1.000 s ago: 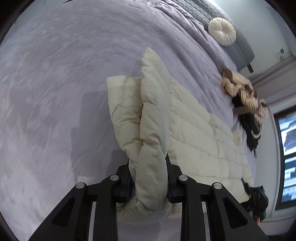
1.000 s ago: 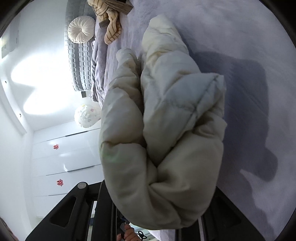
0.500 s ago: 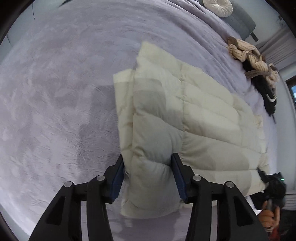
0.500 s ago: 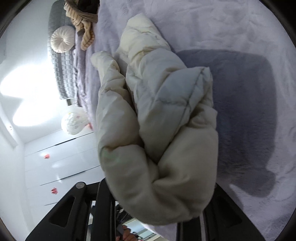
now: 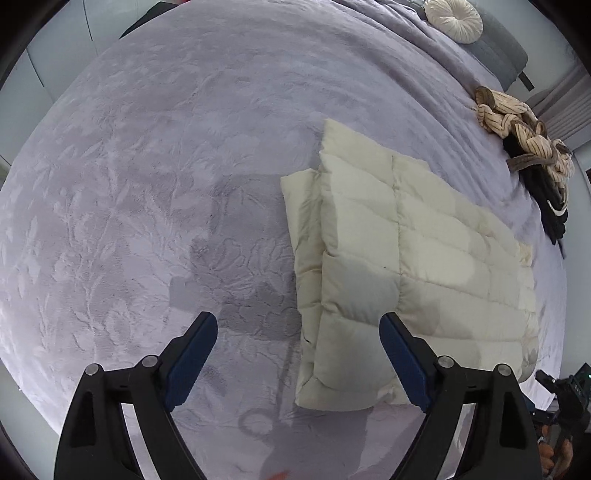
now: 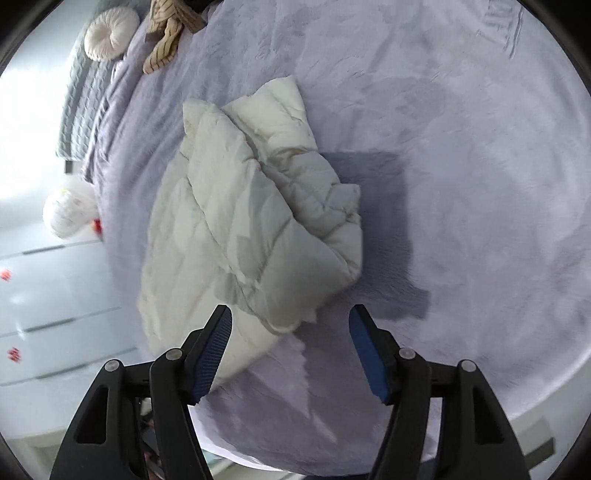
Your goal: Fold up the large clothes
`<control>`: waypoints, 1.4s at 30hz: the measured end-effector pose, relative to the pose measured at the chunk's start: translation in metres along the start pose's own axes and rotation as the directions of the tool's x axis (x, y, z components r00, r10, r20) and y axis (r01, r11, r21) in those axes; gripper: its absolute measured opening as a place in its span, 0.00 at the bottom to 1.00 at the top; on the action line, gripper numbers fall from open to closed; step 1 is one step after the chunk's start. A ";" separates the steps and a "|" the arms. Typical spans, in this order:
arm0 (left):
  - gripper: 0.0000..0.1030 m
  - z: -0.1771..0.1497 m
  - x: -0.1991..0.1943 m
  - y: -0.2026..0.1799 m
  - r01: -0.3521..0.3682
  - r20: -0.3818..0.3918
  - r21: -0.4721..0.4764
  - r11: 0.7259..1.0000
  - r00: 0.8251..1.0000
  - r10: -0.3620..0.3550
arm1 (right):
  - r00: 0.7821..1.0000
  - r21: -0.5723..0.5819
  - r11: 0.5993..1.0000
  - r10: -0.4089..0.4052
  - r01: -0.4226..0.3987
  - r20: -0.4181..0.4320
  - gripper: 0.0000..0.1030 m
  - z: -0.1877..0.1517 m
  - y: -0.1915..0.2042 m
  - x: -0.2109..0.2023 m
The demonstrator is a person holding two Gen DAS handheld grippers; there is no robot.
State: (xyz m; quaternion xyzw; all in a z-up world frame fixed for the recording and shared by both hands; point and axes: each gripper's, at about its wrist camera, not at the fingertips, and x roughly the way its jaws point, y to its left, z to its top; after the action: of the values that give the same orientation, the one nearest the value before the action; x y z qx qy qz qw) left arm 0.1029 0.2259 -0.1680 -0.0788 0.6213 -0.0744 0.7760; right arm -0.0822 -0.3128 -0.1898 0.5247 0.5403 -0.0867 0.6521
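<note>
grippers have both let go: left gripper (image 5: 297, 334) and right gripper (image 6: 290, 325) jaws have just been opening and now stand wide with nothing pinched, where a second ago each clamped the cream puffer jacket (image 5: 402, 266). jacket lies folded on the lilac bedspread (image 5: 155, 192); beyond the jacket sit a striped clothes heap (image 5: 517, 125) and round cushion (image 5: 453, 17).

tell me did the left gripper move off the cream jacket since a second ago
Yes. The left gripper, jaws just opened, has let go and backed away from the cream jacket, which lies on the bedspread.
</note>
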 end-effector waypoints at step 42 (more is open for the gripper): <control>0.88 0.066 0.124 0.011 0.575 -0.256 -0.088 0.814 0.776 -0.576 | 0.991 -0.608 0.788 -0.136 0.099 -0.015 0.10 -0.016 0.146 0.123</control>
State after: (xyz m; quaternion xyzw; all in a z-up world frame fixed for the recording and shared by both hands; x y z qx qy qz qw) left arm 0.1943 0.2120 -0.2743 -0.2555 0.6677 -0.3164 0.6235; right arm 0.0570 -0.1810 -0.1993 0.2562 0.5899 0.0654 0.7630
